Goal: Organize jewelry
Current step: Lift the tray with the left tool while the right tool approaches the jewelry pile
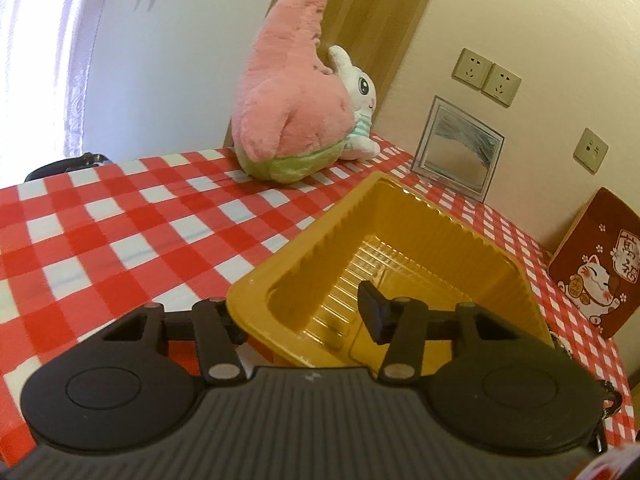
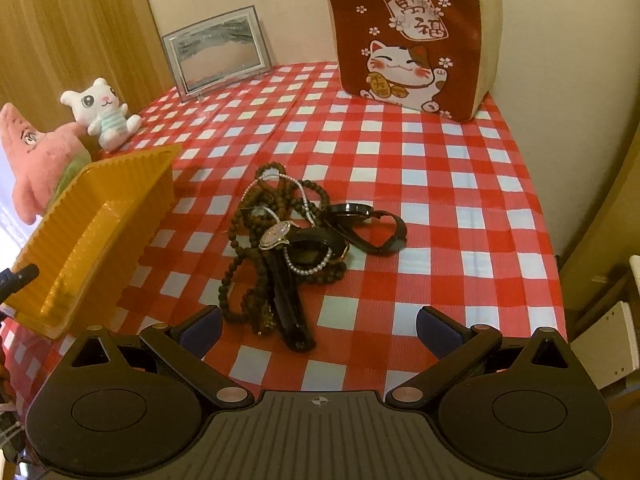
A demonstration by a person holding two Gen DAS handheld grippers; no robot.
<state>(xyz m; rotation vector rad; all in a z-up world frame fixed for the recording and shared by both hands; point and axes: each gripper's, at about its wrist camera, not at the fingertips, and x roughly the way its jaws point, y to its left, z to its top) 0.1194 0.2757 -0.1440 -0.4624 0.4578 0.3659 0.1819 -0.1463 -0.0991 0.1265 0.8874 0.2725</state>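
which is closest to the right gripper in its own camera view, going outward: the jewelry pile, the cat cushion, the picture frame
From the right gripper:
1. Jewelry pile, just ahead, its near end between the open fingers.
2. Picture frame, far back on the left by the wall.
3. Cat cushion, far back on the right.
Frame and cushion are too close to call.

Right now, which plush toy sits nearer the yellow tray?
The pink star plush, right behind the yellow tray; the white rabbit plush sits further back, toward the wall.

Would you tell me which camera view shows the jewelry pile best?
The right wrist view: the jewelry pile lies unobstructed on the checkered tablecloth, beads, pearls and watches all visible. The left wrist view shows mostly the yellow tray; the pile is outside it.
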